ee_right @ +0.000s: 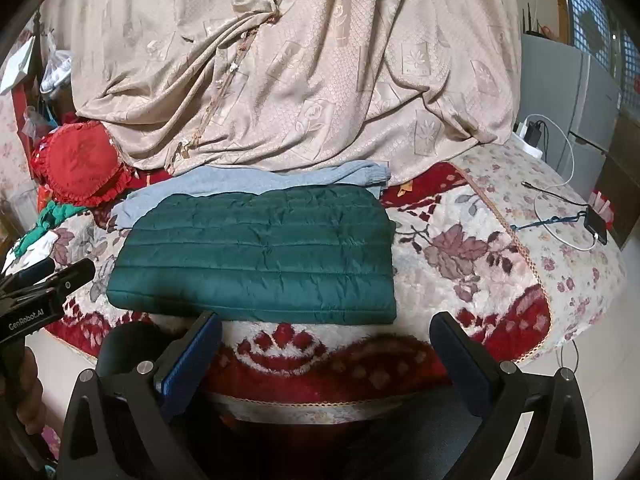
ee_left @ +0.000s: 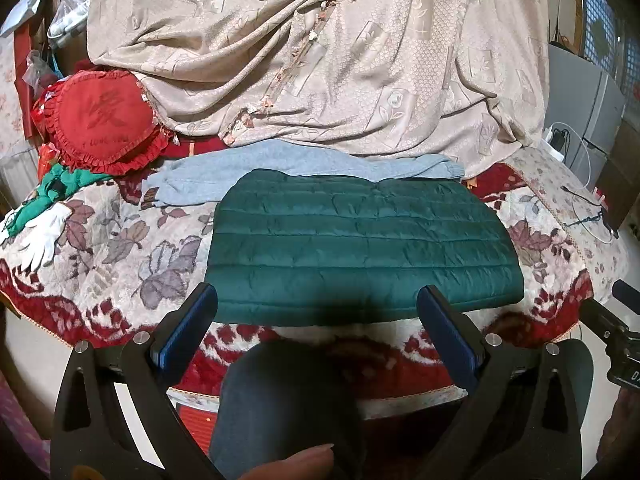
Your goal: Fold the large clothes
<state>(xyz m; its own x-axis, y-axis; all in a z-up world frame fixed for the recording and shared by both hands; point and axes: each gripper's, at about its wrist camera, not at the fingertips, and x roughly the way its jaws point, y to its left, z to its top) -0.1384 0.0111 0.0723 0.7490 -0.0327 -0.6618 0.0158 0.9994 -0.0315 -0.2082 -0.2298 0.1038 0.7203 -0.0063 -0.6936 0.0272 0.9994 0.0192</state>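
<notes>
Your green quilted jacket (ee_left: 360, 248) lies folded at 12 o'clock; this step looks finished. Both the left gripper (ee_left: 318, 300) and the right gripper (ee_right: 326, 330) are spread wide and hold nothing. Next, probably take the grey sweater (ee_left: 240, 178) behind it.

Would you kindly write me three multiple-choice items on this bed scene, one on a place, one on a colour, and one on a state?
1. Where does the grey garment lie?
A. Behind the quilted jacket, partly under its far edge
B. On the floor
C. On top of the red cushion

2. What colour is the folded quilted jacket?
A. Yellow
B. Dark green
C. White

3. How do the left claw and the right claw stand?
A. Both shut on the jacket
B. One open, one shut
C. Both open, holding nothing

Answers:
1 A, since the grey cloth shows just past the jacket's far edge on the flowered blanket.
2 B, as both views show it dark green.
3 C, as each pair of blue pads stands wide apart with nothing between.
</notes>
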